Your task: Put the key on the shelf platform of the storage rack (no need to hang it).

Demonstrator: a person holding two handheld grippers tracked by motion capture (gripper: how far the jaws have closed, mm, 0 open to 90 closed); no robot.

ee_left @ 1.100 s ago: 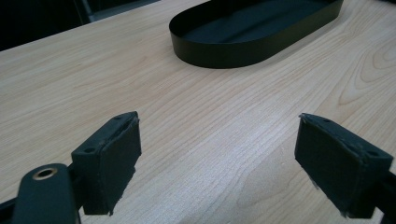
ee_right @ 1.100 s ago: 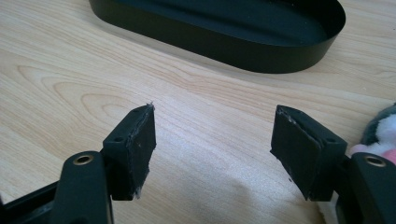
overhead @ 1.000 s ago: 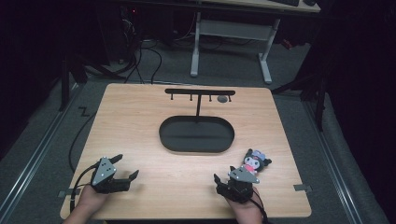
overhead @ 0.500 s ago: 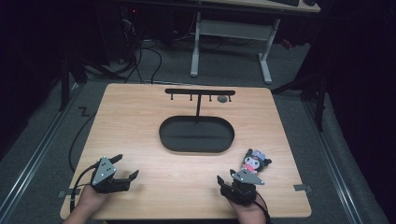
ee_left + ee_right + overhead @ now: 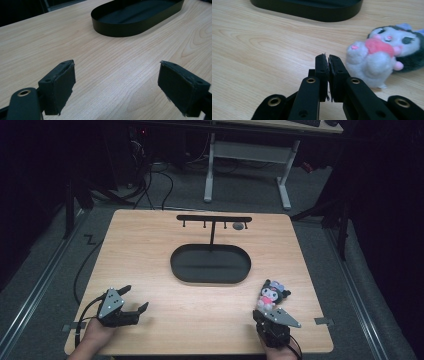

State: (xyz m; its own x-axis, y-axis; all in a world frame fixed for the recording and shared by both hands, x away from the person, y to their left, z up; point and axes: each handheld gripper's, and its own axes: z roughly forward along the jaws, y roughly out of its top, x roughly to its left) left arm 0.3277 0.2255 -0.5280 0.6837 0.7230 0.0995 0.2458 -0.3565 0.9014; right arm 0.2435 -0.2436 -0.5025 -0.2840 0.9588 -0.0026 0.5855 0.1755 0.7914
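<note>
Just beside the right gripper (image 5: 327,58), off its right jaw, lies the plush toy (image 5: 384,53) on the table (image 5: 200,320); the jaws have just closed on nothing; soft and light, it should squash, so grip its body; left gripper (image 5: 117,82) gapes empty.

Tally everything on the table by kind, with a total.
Plush toy: 1
Black oval tray: 1
Black hook rack: 1
Hand-held grippers: 2, the left open, the right shut on nothing
Total: 5
</note>
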